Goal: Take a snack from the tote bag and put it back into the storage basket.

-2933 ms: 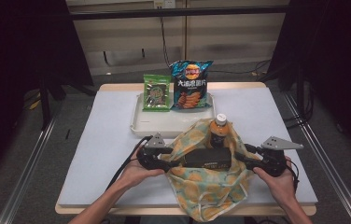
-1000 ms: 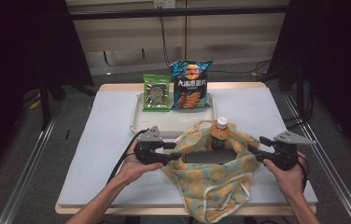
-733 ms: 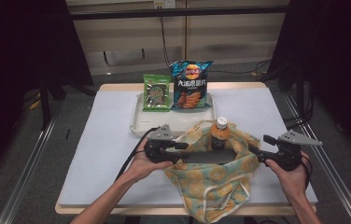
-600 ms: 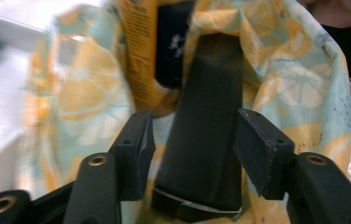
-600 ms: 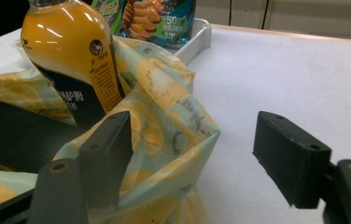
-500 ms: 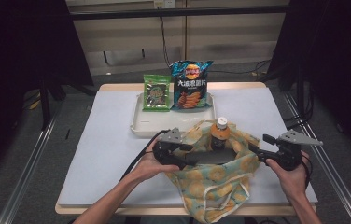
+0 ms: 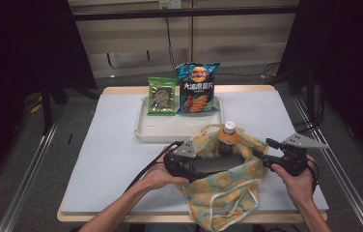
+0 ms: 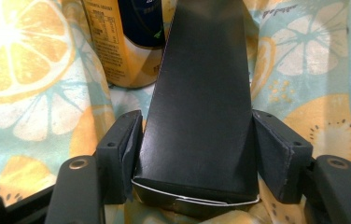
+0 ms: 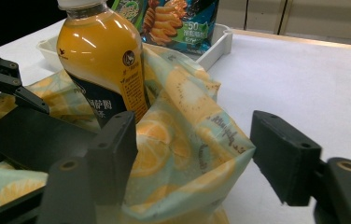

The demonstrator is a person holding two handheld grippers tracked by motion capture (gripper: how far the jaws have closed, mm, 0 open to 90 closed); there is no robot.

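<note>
A fabric bag (image 7: pixel 228 193) printed with citrus slices lies open at the table's front edge. An orange drink bottle (image 7: pixel 227 137) stands upright in it, and a flat black box (image 7: pixel 216 165) lies across its mouth. My left gripper (image 7: pixel 195 166) is at the box's left end. In the left gripper view the box (image 8: pixel 201 93) sits between the jaws (image 8: pixel 197 149), which have just been opening, and both pads lie against its sides. My right gripper (image 7: pixel 261 159) is at the bag's right rim. Its jaws (image 9: pixel 192 149) have just been closing a little around the fabric (image 9: pixel 183 107), with the far pad apart from it.
A white tray (image 7: pixel 170 130) stands behind the bag with a green snack packet (image 7: pixel 162 95) and a blue crisps bag (image 7: pixel 197 88) upright at its back. The pale table top (image 7: pixel 112 159) stretches to the left. Metal rails run along both sides on the floor.
My left hand has moved right, from the bag's left rim inward to the end of the black box. The right hand has stayed about where it was.
</note>
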